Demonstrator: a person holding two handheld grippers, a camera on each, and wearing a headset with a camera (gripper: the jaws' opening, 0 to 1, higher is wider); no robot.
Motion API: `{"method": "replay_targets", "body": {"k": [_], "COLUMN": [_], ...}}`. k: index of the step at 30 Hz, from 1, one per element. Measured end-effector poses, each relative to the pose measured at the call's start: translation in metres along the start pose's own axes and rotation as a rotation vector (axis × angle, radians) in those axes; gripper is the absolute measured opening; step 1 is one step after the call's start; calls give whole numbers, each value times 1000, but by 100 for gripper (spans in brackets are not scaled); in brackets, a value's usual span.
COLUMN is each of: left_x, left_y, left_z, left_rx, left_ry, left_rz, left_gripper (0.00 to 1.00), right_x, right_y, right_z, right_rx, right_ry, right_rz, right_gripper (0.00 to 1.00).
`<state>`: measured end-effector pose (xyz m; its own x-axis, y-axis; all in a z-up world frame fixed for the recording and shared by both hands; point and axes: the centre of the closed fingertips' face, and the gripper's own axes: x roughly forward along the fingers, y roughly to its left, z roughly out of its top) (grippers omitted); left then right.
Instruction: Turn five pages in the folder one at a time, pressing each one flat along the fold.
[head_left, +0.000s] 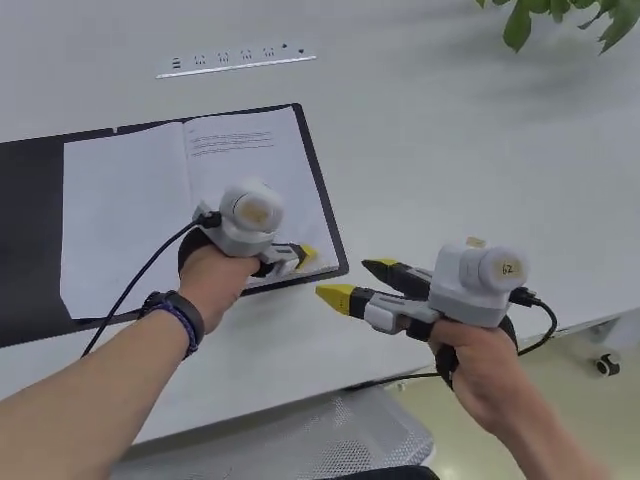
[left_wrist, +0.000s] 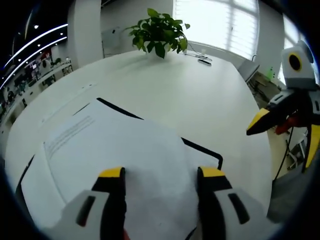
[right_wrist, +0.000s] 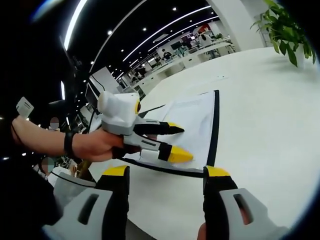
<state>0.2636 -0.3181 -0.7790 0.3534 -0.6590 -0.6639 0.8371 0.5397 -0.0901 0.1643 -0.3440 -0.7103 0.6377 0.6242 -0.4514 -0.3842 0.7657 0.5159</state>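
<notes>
**Item: open folder, right-hand page under the left gripper**

- Left gripper (left_wrist: 161, 172): jaws spread, pinching nothing, over the near outer corner of the right-hand page (head_left: 250, 170). Whether the tips touch the paper cannot be told.
- Right gripper (right_wrist: 166, 171): jaws spread and empty, over bare table (head_left: 450, 150) just beside the folder's near right corner.
- Page, handling (judged): a single white sheet, very light, limp and smooth. It is likely to slide, or to crease if nipped hard. The best hold is the free outer edge or near corner, one sheet only, well away from the fold.
- Folder (head_left: 30, 200): black cover, judged stiffer than its leaves. It lies open and flat on the table, left of centre before the person.
- Orientation: the fold runs away from the person, its far end leaning slightly left. The printed lines sit at the far end, so the page heads point away. The open spread is longest left to right, across the fold.
- Beyond: power strip (head_left: 235, 62); plant (head_left: 560, 15) at the far right.
</notes>
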Motion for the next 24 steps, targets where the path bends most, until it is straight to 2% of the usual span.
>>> {"method": "replay_targets", "body": {"k": [5,9,16,19,24], "left_x": [-3,-4,-6,-6,-9], "left_y": [1,0,-2,-2,-3], "left_z": [-2,-2,-3,-4,-7], "left_rx": [3,-1,10,8,14], "left_ry": [0,4,5,9,15], "left_rz": [-13,-14,-14,-15,-19], "left_gripper": [54,54,54,54,54], "right_x": [19,34,70,78,83], "right_y": [-9,-15,-27,-31,-40], "right_z": [14,23,52,54,49], "right_rx": [55,58,132,150,173], "right_ry": [-49,-53,-101,-100,-80], "right_rz": [5,14,47,53,66], "right_gripper": [57,57,57,57,56]}}
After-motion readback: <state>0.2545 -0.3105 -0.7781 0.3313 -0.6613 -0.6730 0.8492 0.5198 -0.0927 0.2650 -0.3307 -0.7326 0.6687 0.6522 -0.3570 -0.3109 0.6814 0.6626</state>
